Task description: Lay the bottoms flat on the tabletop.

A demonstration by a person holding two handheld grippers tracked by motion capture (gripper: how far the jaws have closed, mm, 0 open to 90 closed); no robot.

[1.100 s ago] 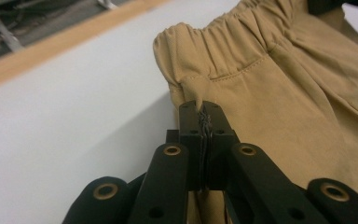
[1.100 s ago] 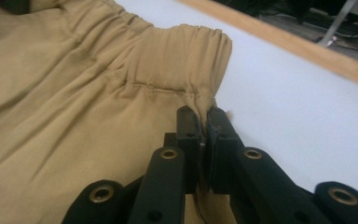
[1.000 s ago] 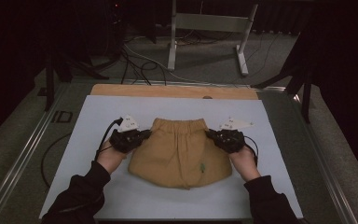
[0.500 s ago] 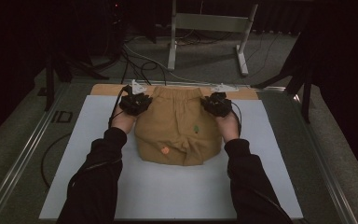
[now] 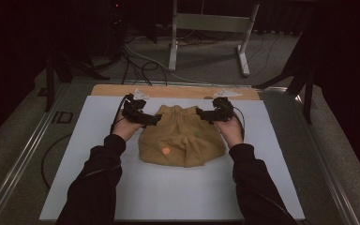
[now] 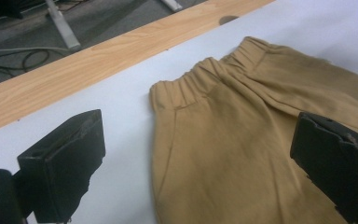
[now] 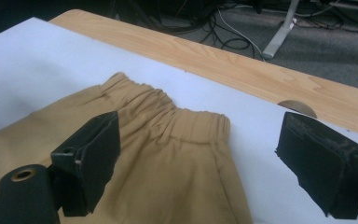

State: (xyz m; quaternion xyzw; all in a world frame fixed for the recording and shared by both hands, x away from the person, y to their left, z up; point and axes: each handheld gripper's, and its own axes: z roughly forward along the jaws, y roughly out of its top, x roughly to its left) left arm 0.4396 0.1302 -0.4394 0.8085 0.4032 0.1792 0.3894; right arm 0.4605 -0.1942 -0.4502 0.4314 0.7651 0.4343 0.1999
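Left gripper wide open at 9 o'clock of tan shorts, holding nothing, right gripper wide open at 3 o'clock, empty, white sheet under shorts

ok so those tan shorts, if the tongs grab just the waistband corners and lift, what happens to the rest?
The tan shorts are probably floppy: the cloth lies flat with soft wrinkles, so the legs would likely hang and sag. The elastic waistband is gathered, so it may stretch between the left tongs and right tongs. They look light, and pushing would likely bunch them on the white mat.
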